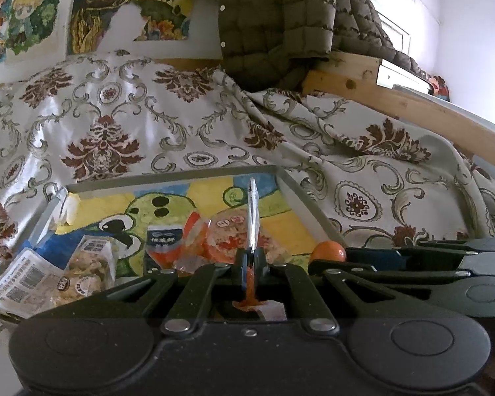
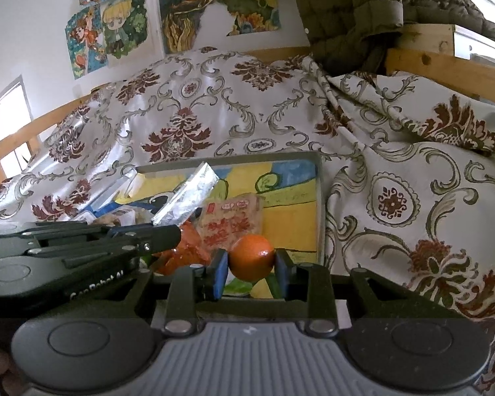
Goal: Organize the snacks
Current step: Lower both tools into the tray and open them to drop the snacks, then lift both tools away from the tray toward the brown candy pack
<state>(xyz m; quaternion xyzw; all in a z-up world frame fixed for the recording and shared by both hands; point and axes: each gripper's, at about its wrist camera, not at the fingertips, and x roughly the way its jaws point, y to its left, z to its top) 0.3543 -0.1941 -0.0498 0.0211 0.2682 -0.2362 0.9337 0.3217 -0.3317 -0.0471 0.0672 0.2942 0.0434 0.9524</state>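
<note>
Several packets [image 1: 82, 264] already lie in the tray [image 1: 171, 183] on the bed; left gripper [image 1: 250, 257] clenched on a foil packet [image 1: 252, 217], right gripper [image 2: 251, 264] grasping an orange [image 2: 251, 257], both over the tray, unplaced.

Your left wrist camera looks forward and slightly down along the left gripper [image 1: 250, 260], close over the near edge of the tray [image 1: 168, 183] on the bed. Your right wrist camera does the same along the right gripper [image 2: 251, 265], from just to the right. Both face the patterned bedspread [image 1: 132, 115] and the drawings on the wall [image 2: 115, 29]. Each view catches the other gripper at its side, and both share the tray.
</note>
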